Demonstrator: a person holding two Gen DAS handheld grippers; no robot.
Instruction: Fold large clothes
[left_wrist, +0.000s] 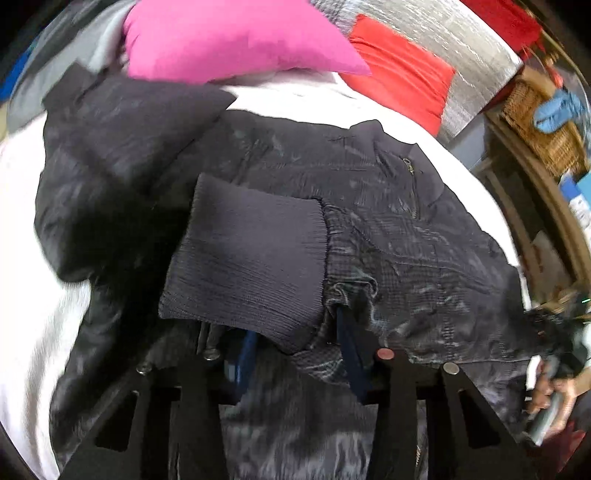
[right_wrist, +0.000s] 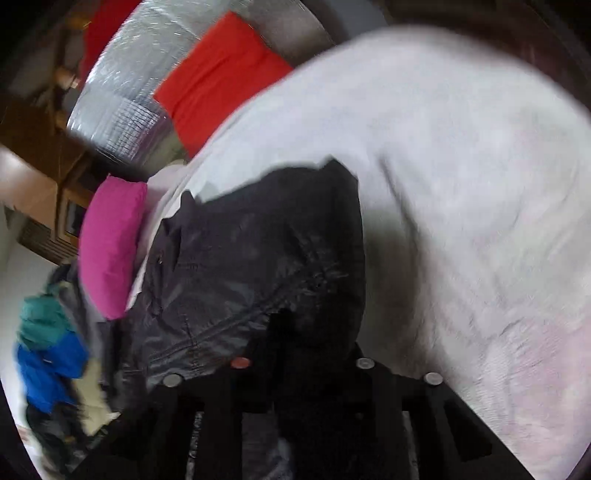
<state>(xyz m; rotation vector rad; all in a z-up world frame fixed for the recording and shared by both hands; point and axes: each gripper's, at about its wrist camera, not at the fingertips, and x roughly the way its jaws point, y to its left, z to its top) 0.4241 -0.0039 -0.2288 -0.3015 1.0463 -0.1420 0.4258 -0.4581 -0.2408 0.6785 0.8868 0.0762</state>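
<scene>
A dark quilted jacket (left_wrist: 406, 240) with a zip lies spread on a white bed (left_wrist: 22, 221). Its ribbed sleeve cuff (left_wrist: 251, 258) drapes over my left gripper (left_wrist: 295, 339), whose blue fingers close on the sleeve just behind the cuff. In the right wrist view the same jacket (right_wrist: 240, 258) bunches up against my right gripper (right_wrist: 299, 332); the fingertips are buried in the dark fabric at the jacket's edge. A person's hand (left_wrist: 546, 391) holding that right gripper shows at the far right of the left wrist view.
A pink pillow (left_wrist: 229, 37) and a red pillow (left_wrist: 402, 77) lie at the head of the bed against a silver quilted panel. A wicker basket (left_wrist: 535, 122) sits on wooden furniture on the right. Blue and teal clothes (right_wrist: 48, 362) are piled beside the bed.
</scene>
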